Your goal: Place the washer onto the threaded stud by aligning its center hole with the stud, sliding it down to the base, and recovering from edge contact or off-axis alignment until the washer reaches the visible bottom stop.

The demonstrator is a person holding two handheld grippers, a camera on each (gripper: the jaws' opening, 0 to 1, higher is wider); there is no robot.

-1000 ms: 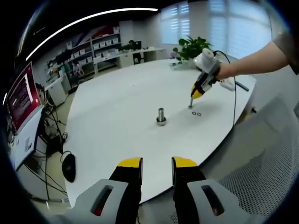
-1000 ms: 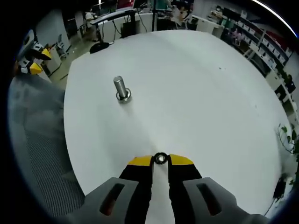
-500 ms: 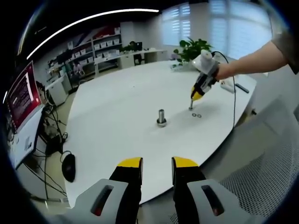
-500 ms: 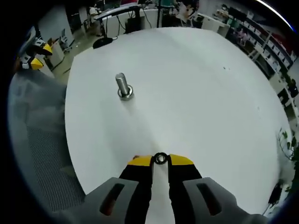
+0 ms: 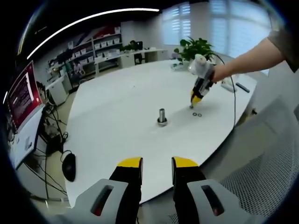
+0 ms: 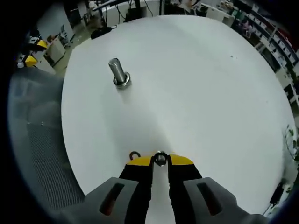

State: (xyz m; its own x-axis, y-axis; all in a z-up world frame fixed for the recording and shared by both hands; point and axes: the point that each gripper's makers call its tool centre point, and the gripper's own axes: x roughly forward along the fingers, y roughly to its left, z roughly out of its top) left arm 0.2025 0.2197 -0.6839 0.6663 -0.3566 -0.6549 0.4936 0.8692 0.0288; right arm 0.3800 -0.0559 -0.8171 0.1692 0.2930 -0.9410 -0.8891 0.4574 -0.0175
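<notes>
Here the right tongs [image 6: 160,160] pinch a washer [image 6: 160,159]; upright stud [image 6: 118,73]; left tongs [image 5: 156,162] gape.

white table [image 5: 117,107], shelves [image 5: 100,46], blinds [image 5: 224,23]

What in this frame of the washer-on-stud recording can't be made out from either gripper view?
- Stud threads and its bottom stop: too small and blurred in both views.
- Held washer: its lower part sits hidden between the right gripper's jaws.
- Spare washer by the left jaw: partly covered by it in the right gripper view.
- Washers on the table in the left gripper view: too small to count surely.
</notes>
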